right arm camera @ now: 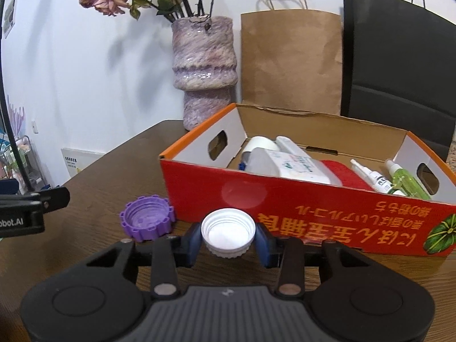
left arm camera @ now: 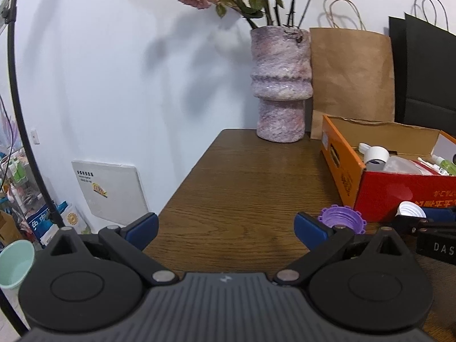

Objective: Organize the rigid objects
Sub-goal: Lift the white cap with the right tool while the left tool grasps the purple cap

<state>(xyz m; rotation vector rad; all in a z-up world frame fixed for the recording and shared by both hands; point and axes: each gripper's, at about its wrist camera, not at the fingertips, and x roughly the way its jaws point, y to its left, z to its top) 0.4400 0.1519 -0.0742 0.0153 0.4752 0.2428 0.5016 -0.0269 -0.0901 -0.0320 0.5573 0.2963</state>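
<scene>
My right gripper (right arm camera: 228, 238) is shut on a white screw cap (right arm camera: 228, 232), held open side up just in front of the red and orange cardboard box (right arm camera: 285, 199). The cap also shows in the left wrist view (left arm camera: 410, 209). A purple ribbed cap (right arm camera: 148, 218) lies open side up on the wooden table (right arm camera: 99, 176), left of the box; in the left wrist view it (left arm camera: 342, 218) sits just beyond my right fingertip. My left gripper (left arm camera: 226, 229) is open and empty above the table. The box holds bottles, a white container and tubes.
A purple-white ceramic vase (left arm camera: 280, 85) with dried roses stands at the table's back edge. A brown paper bag (right arm camera: 290, 59) and a black bag (right arm camera: 399, 57) stand behind the box. The table's left edge (left arm camera: 185, 179) drops to floor clutter.
</scene>
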